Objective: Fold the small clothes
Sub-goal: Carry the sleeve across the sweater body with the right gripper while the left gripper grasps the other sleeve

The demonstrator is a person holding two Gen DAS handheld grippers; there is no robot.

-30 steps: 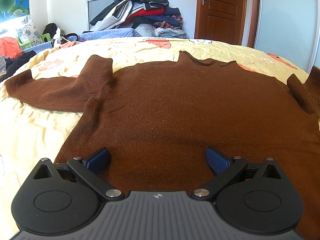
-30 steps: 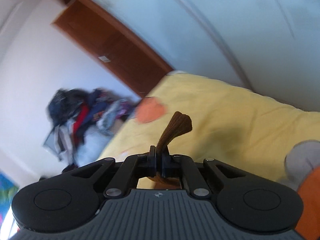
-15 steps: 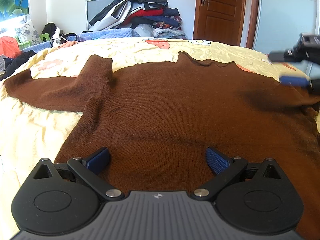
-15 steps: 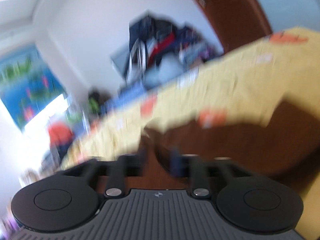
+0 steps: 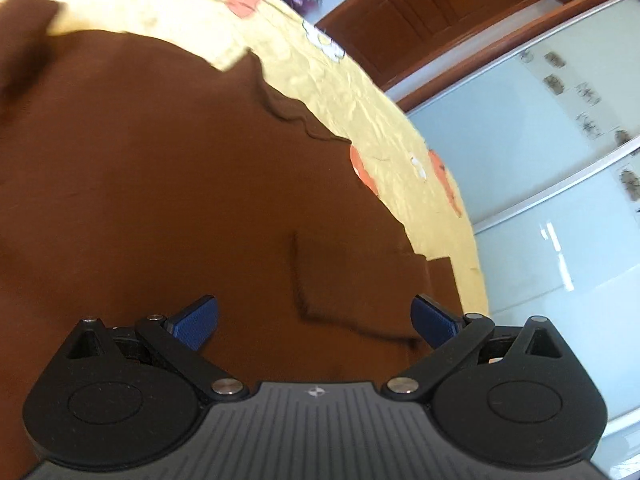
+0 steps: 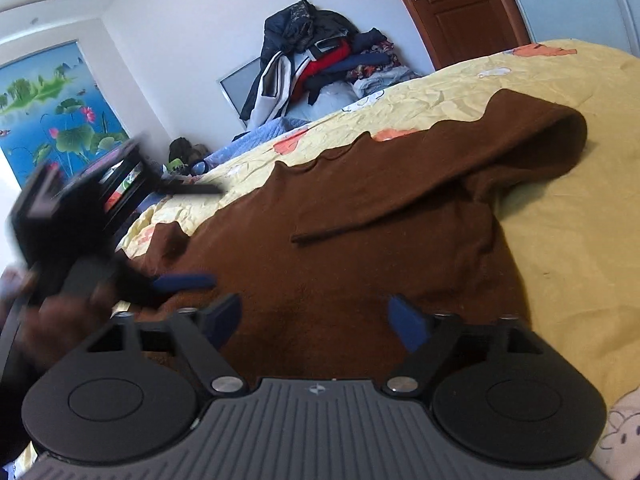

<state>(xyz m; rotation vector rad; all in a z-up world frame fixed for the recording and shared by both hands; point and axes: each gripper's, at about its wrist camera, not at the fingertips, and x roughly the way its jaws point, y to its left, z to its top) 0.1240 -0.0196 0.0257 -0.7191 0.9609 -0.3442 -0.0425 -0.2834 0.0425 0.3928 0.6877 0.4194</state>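
The brown sweater [image 6: 360,208] is lying spread on the yellow bed [image 6: 560,240] just ahead of and beneath both tools, its right sleeve [image 6: 440,184] lying folded across the body; the right hand-held gripper [image 6: 316,322] is standing wide open with nothing between its jaws, which have just been opening, and the left hand-held gripper [image 5: 314,320] is gaping just as empty over the knit. The loose sleeve looks likely to slide or bunch if either tool drags across the soft fabric. Far ahead, a pile of clothes [image 6: 320,52] is sitting clear; the left tool, blurred beside the right one, is crowding it.
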